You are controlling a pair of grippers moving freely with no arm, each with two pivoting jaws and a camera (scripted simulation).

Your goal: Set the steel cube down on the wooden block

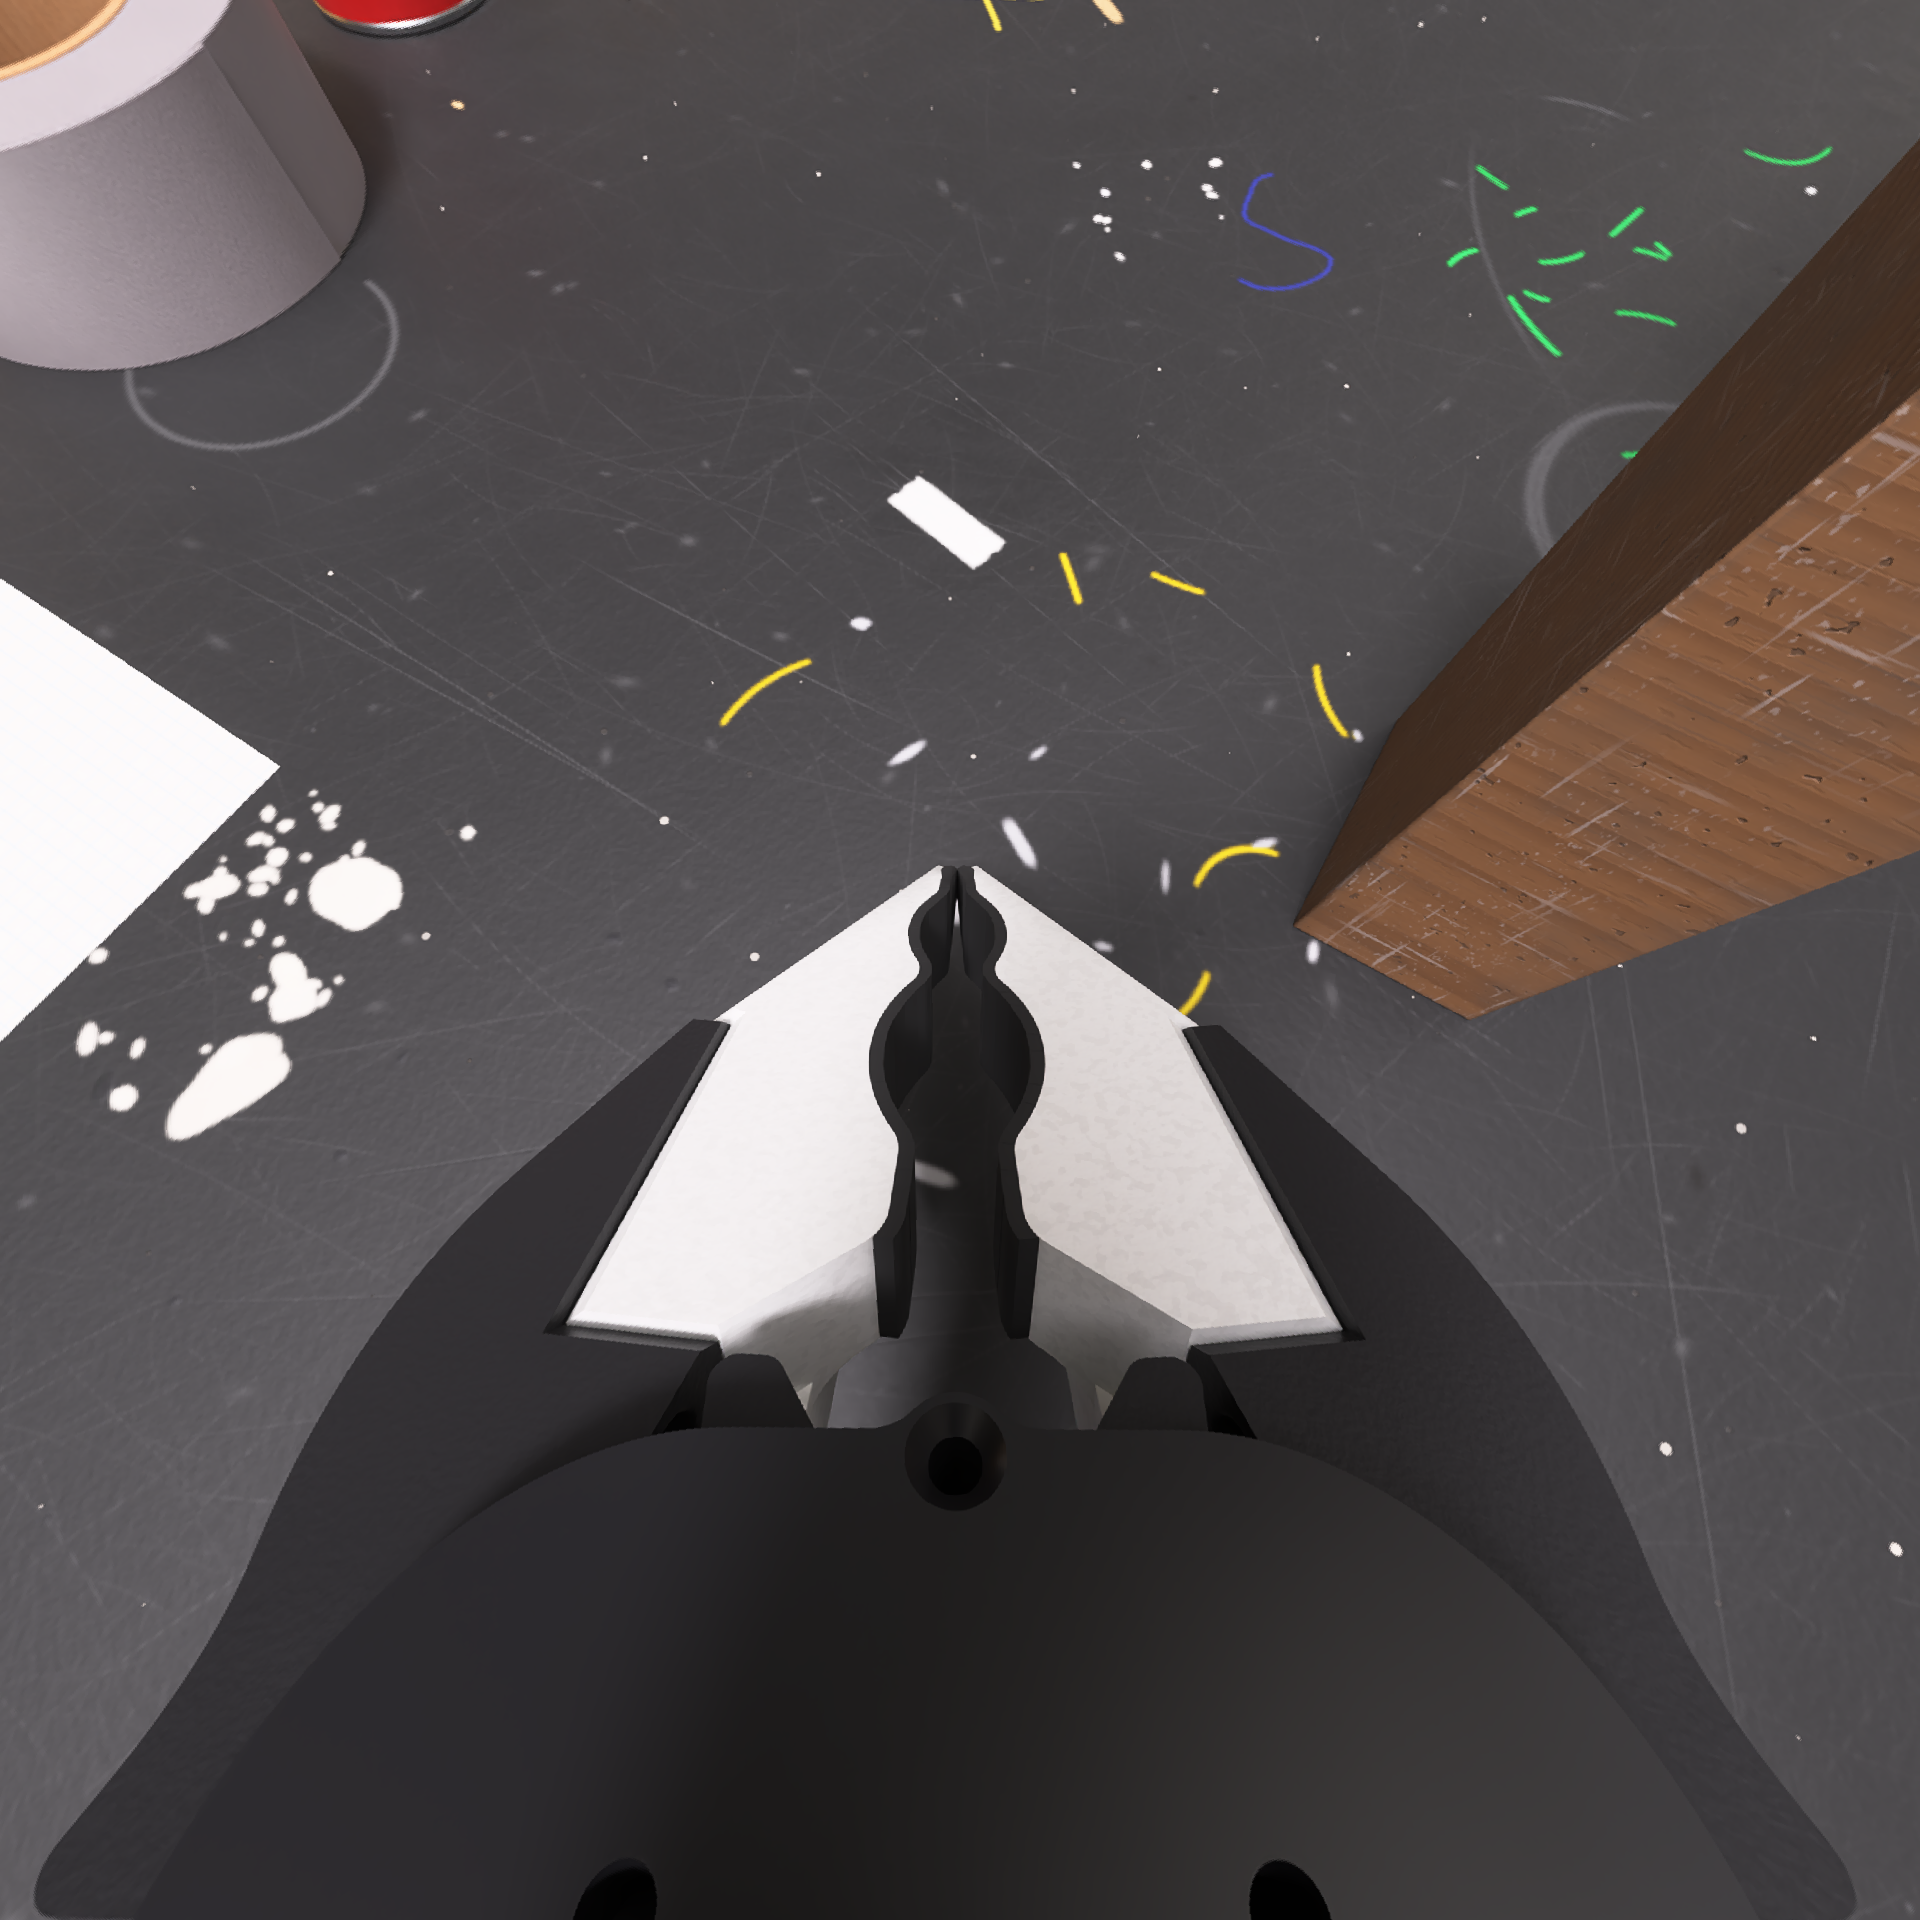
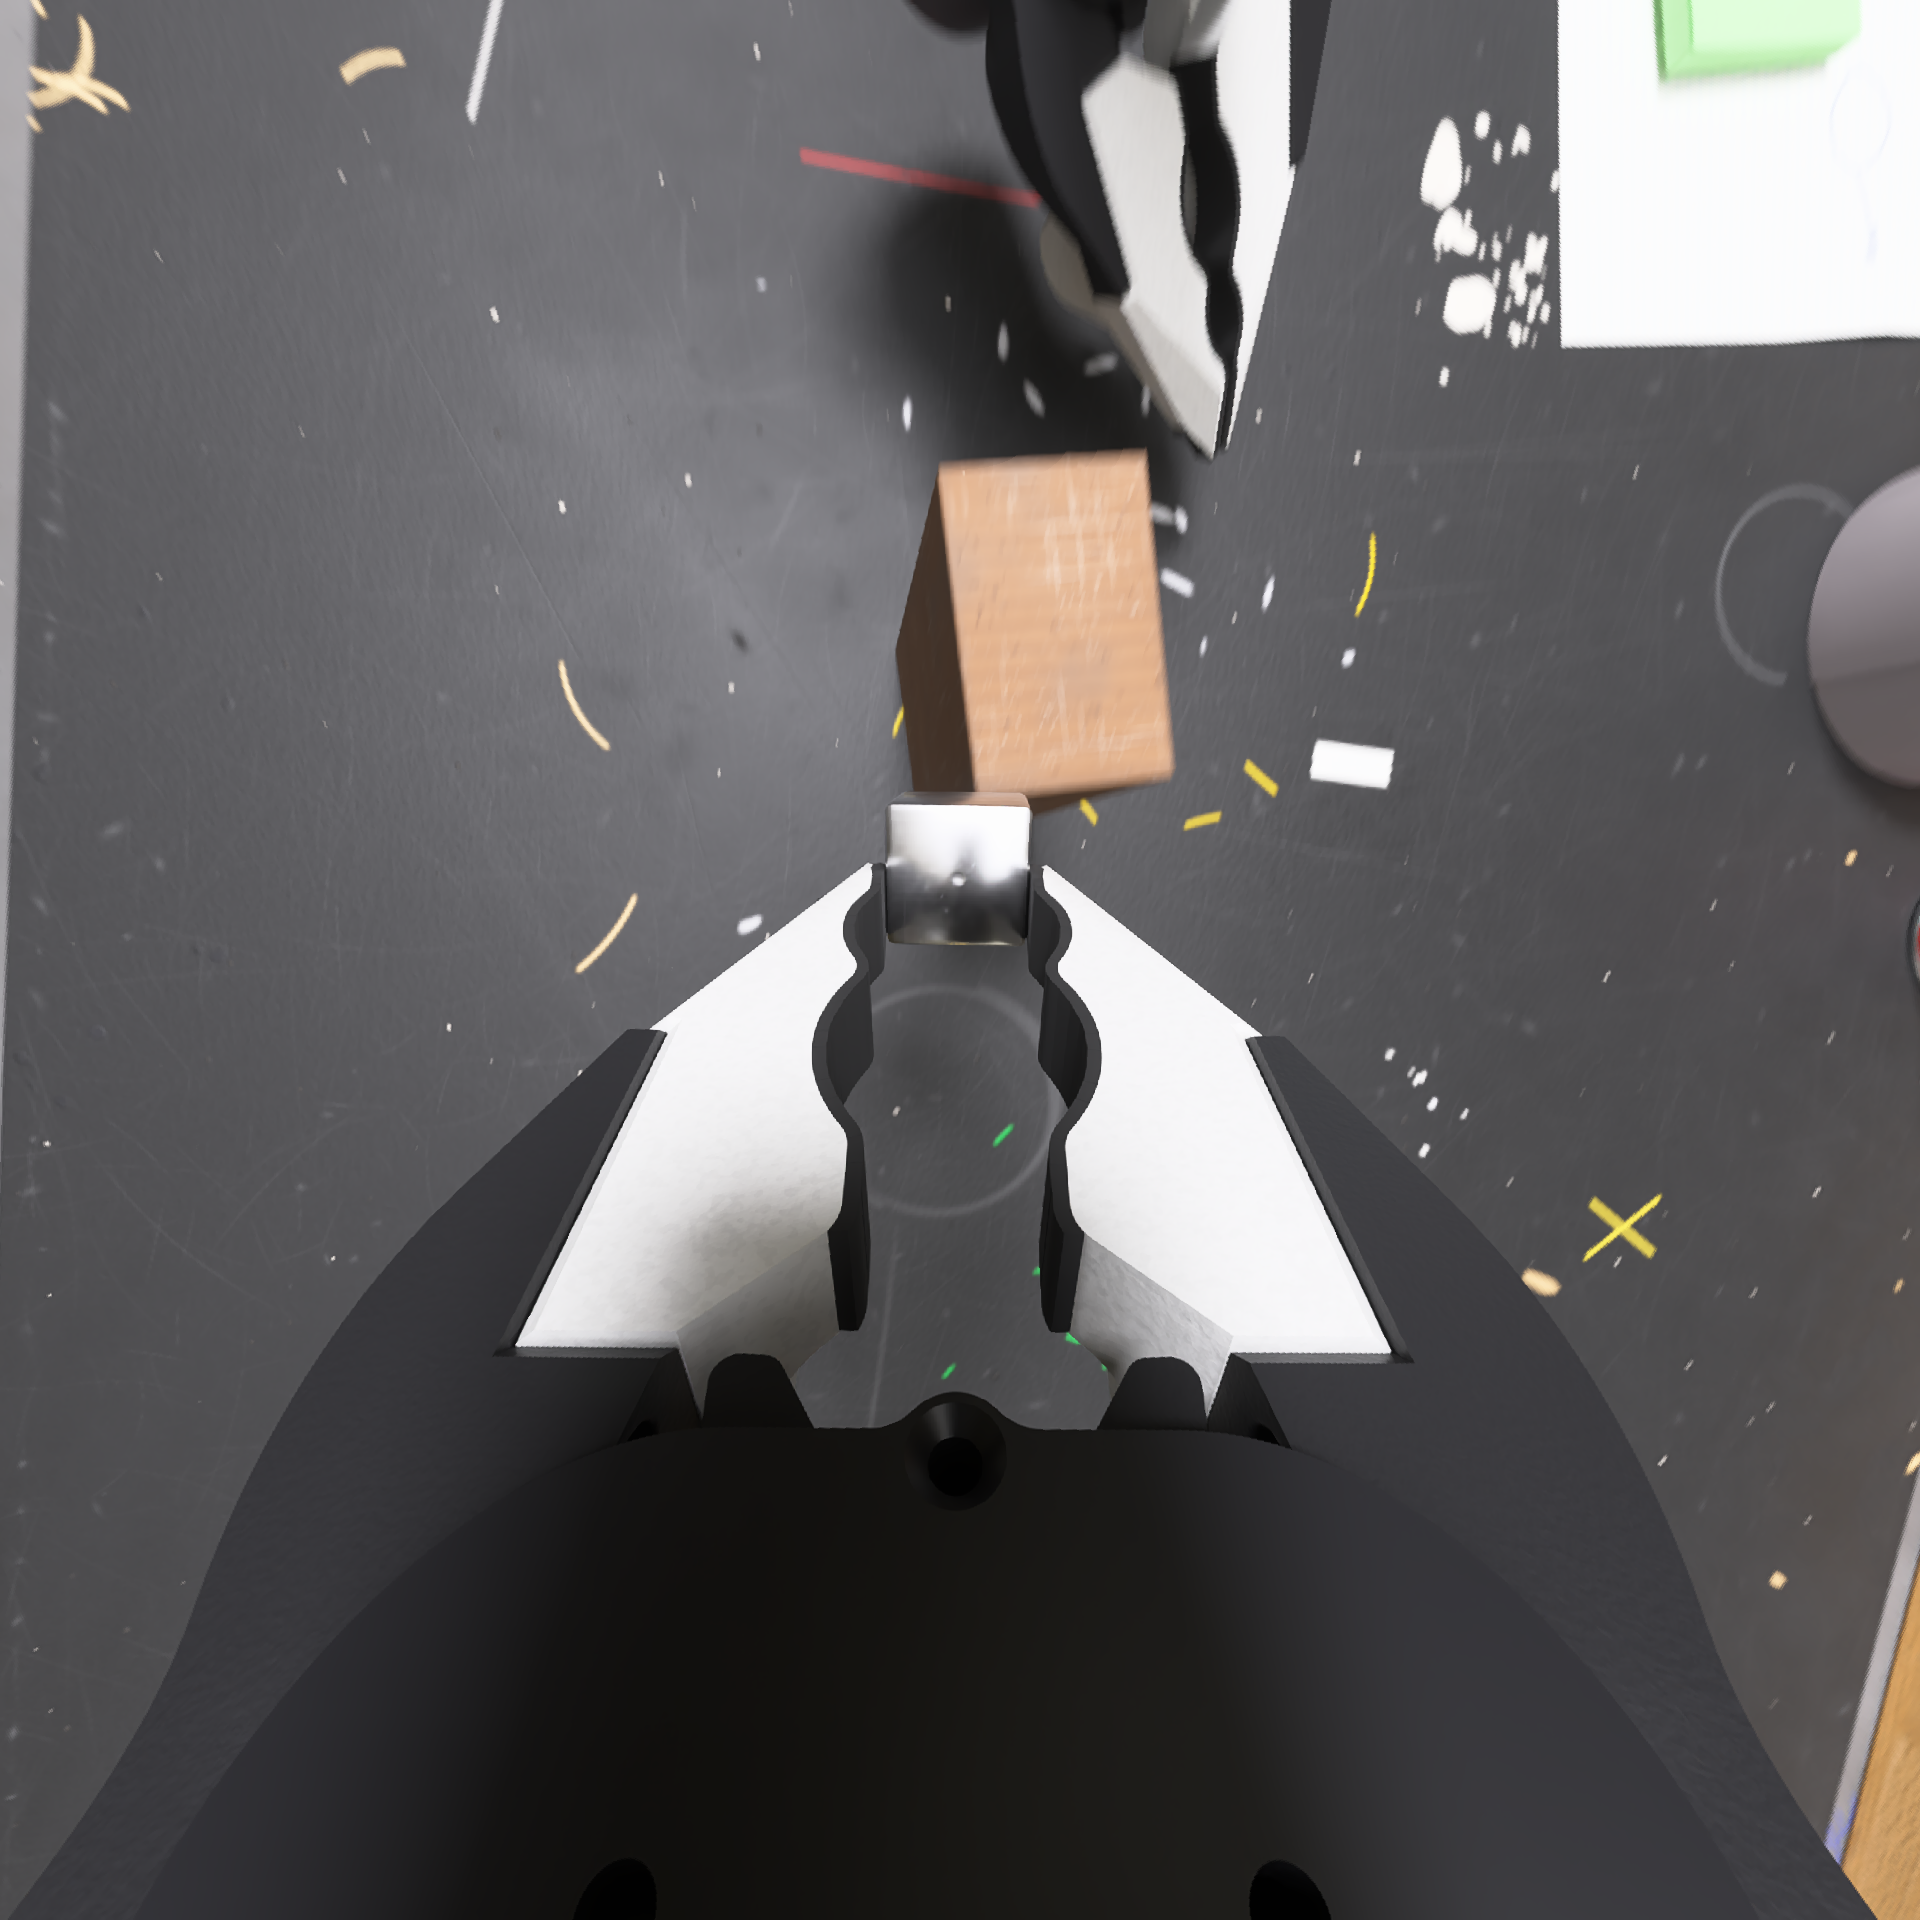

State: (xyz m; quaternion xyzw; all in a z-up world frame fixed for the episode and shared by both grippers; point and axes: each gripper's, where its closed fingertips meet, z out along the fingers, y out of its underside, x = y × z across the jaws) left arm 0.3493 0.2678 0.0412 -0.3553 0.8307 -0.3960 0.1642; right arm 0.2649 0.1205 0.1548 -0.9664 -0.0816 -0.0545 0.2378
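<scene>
My right gripper [image 2: 957, 896] is shut on the steel cube [image 2: 957, 862], a small shiny block held between its fingertips above the dark table. The wooden block [image 2: 1049, 623] lies just beyond the cube, its long top face toward me. In the left wrist view the wooden block [image 1: 1662, 707] lies at the right, beside my left gripper [image 1: 957, 878], which is shut and empty over the table. The left gripper also shows in the right wrist view [image 2: 1216, 431], past the far end of the block.
A grey tape roll [image 1: 156, 197] and a red can [image 1: 395, 10] stand at the far left, a white sheet [image 1: 83, 758] at the left edge. In the right wrist view, a white sheet [image 2: 1745, 229] with a green block [image 2: 1756, 36] lies top right.
</scene>
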